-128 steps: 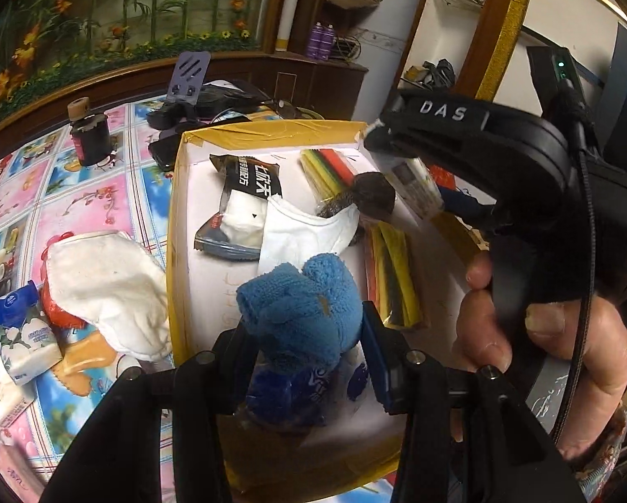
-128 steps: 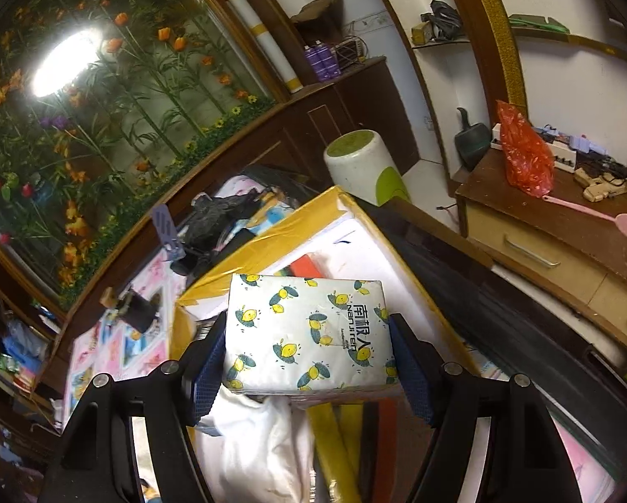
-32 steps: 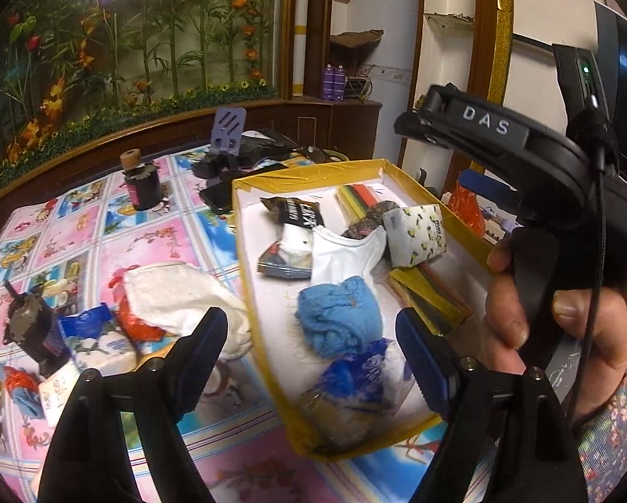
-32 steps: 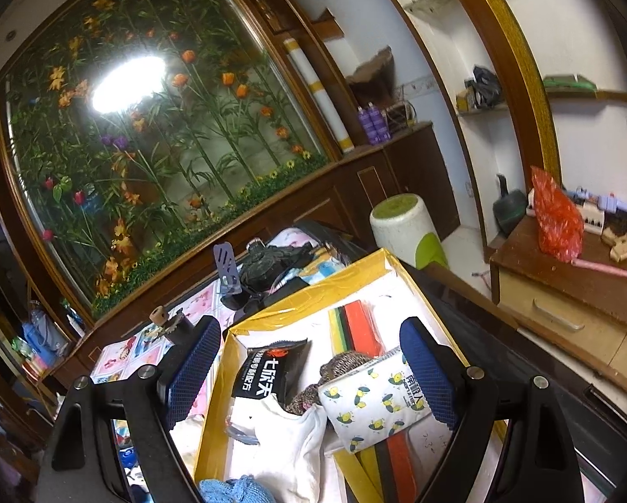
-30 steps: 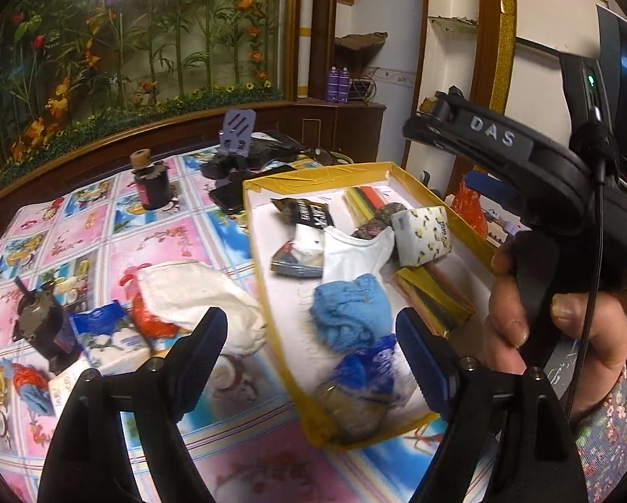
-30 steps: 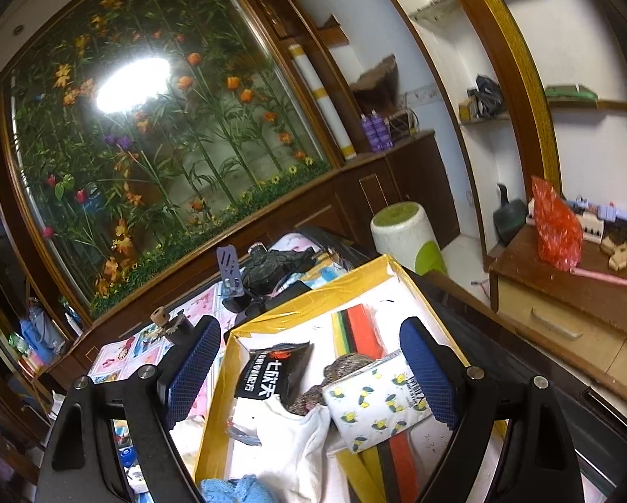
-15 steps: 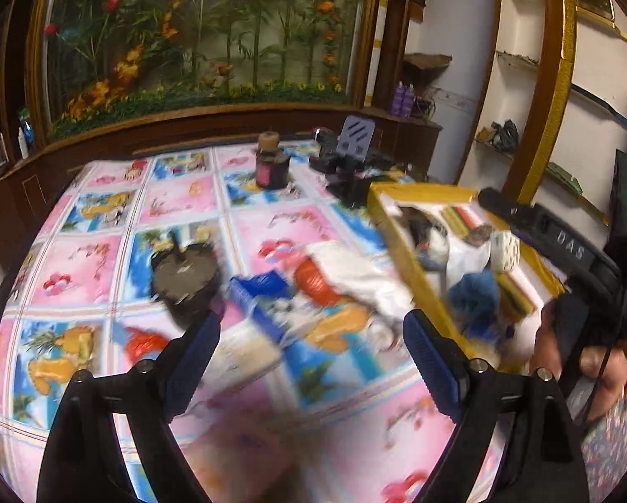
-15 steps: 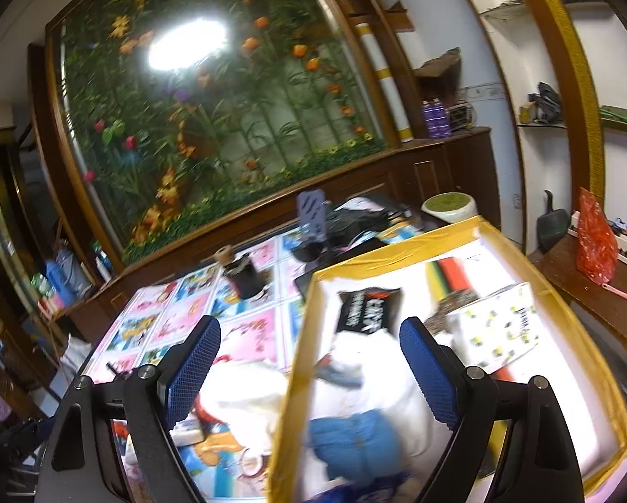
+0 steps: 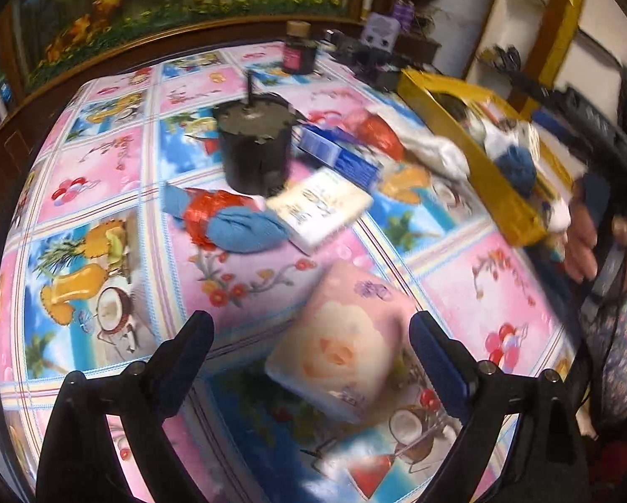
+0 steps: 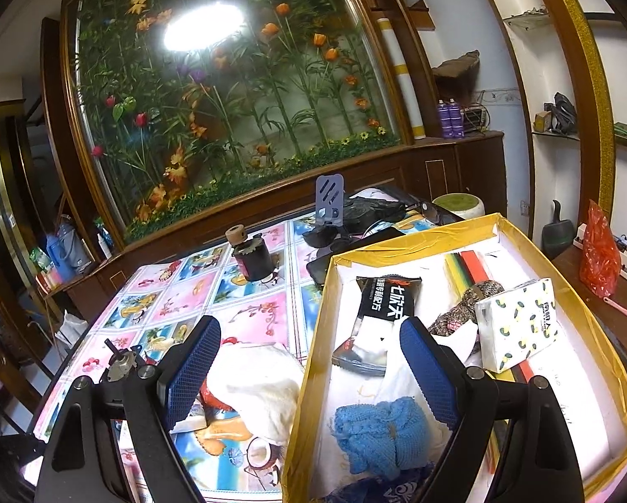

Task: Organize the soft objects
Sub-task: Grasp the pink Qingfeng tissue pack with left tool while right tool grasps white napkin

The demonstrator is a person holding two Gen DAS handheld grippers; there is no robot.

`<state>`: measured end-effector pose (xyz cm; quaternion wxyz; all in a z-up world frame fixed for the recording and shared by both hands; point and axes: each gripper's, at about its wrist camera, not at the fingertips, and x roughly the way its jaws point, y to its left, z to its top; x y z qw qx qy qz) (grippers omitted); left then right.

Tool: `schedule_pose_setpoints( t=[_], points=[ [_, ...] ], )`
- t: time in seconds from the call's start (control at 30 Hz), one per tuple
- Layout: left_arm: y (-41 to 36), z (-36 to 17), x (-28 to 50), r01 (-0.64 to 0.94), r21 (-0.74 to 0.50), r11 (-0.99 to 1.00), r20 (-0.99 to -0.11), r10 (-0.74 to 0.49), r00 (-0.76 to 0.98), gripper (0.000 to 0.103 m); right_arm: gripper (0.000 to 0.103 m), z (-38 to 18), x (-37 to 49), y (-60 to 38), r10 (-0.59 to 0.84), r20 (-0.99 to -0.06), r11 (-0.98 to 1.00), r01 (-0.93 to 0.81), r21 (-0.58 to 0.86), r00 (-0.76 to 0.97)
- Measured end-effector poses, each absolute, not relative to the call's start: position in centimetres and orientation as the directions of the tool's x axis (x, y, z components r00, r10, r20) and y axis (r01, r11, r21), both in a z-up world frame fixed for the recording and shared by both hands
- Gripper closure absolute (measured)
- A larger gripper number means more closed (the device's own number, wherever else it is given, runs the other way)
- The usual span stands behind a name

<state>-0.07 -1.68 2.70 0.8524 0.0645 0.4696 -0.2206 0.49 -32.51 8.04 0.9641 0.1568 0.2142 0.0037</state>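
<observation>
My left gripper (image 9: pixel 311 346) is open and empty, low over the table, with a pink rose-print tissue pack (image 9: pixel 340 339) lying between and just ahead of its fingers. Beyond it lie a blue cloth with red mesh (image 9: pixel 229 222), a white tissue pack (image 9: pixel 321 205) and a blue tissue pack (image 9: pixel 340 155). My right gripper (image 10: pixel 309 371) is open and empty above the left rim of the yellow box (image 10: pixel 309 360). The box holds a blue knit cloth (image 10: pixel 380 431), a bee-print tissue pack (image 10: pixel 518 322), a black packet (image 10: pixel 386 297) and white cloth. A white towel (image 10: pixel 263 390) lies left of the box.
A black round motor part (image 9: pixel 254 146) stands mid-table. A dark spool (image 10: pixel 252 260), a phone stand (image 10: pixel 330 201) and black gear sit at the far edge. The patterned tablecloth (image 9: pixel 104 176) covers the table. The person's right hand (image 9: pixel 598 247) is beside the box.
My left gripper has swung left and down from the box to the pink tissue pack. My right gripper has pulled back and left from the bee-print pack it released in the box.
</observation>
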Motion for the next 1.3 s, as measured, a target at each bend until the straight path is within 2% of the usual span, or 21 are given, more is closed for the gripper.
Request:
schedule_pose_setpoints(
  t=[0.13, 0.23, 0.27, 0.3, 0.33, 0.37, 0.57, 0.67, 0.73, 0.8, 0.9, 0.97, 1.0, 1.13, 1.3],
  points=[
    [-3.5, 1.3, -0.6, 0.483, 0.000, 0.876, -0.861, -0.246, 0.445, 0.009, 0.013, 8.0, 0.7, -32.0, 0.090, -0.421, 0.957, 0.039, 0.288, 0.903],
    [-3.5, 0.4, 0.1, 0.444, 0.034, 0.895, -0.870, -0.192, 0.454, 0.011, 0.013, 7.8, 0.8, -31.7, 0.104, -0.429, 0.958, 0.025, 0.284, 0.898],
    [-3.4, 0.4, 0.3, 0.425, 0.038, 0.904, -0.867, -0.181, 0.464, 0.014, 0.013, 7.7, 1.0, -31.6, 0.111, -0.435, 0.958, 0.020, 0.285, 0.894],
    [-3.0, 0.5, 0.6, 0.405, 0.027, 0.914, -0.861, -0.185, 0.474, 0.025, 0.013, 7.6, 1.3, -31.4, 0.116, -0.448, 0.959, 0.017, 0.283, 0.886],
    [-2.6, 0.6, 0.9, 0.385, 0.015, 0.923, -0.857, -0.187, 0.480, 0.043, 0.013, 7.4, 1.5, -31.2, 0.119, -0.460, 0.960, 0.016, 0.279, 0.880],
    [-2.1, 0.8, 1.2, 0.360, 0.007, 0.933, -0.853, -0.182, 0.490, 0.051, 0.013, 7.3, 1.7, -30.9, 0.124, -0.476, 0.961, 0.014, 0.277, 0.870],
    [0.1, 1.0, 2.6, 0.239, 0.004, 0.971, -0.852, -0.122, 0.509, 0.050, 0.013, 6.4, 3.9, -26.9, 0.189, -0.575, 0.963, -0.036, 0.266, 0.796],
    [-0.3, 1.0, 2.5, 0.248, 0.028, 0.968, -0.848, -0.108, 0.518, 0.050, 0.023, 5.5, 5.8, -24.1, 0.136, -0.659, 0.986, -0.037, 0.161, 0.739],
    [-0.3, 1.0, 2.5, 0.253, 0.022, 0.967, -0.850, -0.115, 0.514, 0.049, 0.039, 4.5, 7.0, -22.8, 0.082, -0.712, 0.996, -0.037, 0.079, 0.697],
    [-0.4, 1.0, 2.5, 0.252, 0.019, 0.967, -0.851, -0.116, 0.512, 0.049, 0.042, 3.3, 7.9, -22.1, 0.003, -0.762, 1.000, -0.007, -0.003, 0.648],
    [-0.4, 1.0, 2.5, 0.252, 0.020, 0.967, -0.852, -0.116, 0.511, 0.047, 0.045, 1.9, 8.5, -21.8, -0.035, -0.791, 0.998, -0.019, -0.059, 0.610],
    [-0.4, 1.0, 2.5, 0.252, 0.023, 0.967, -0.849, -0.114, 0.515, 0.047, 0.074, 1.6, 8.2, -21.5, -0.059, -0.783, 0.995, -0.028, -0.096, 0.620],
    [-0.5, 1.0, 2.5, 0.252, 0.022, 0.968, -0.848, -0.115, 0.517, 0.049, 0.093, 1.4, 8.2, -21.5, -0.033, -0.794, 0.996, -0.044, -0.075, 0.608],
    [-0.3, 1.2, 2.5, 0.239, 0.013, 0.971, -0.838, -0.120, 0.532, 0.052, 0.093, 2.8, 6.5, -22.0, 0.139, -0.748, 0.990, -0.113, 0.086, 0.649],
    [0.3, 2.8, 2.2, 0.222, -0.033, 0.974, -0.789, -0.162, 0.593, 0.052, 0.093, 5.6, 3.0, -21.4, 0.384, -0.586, 0.923, -0.293, 0.248, 0.713]
  ],
)
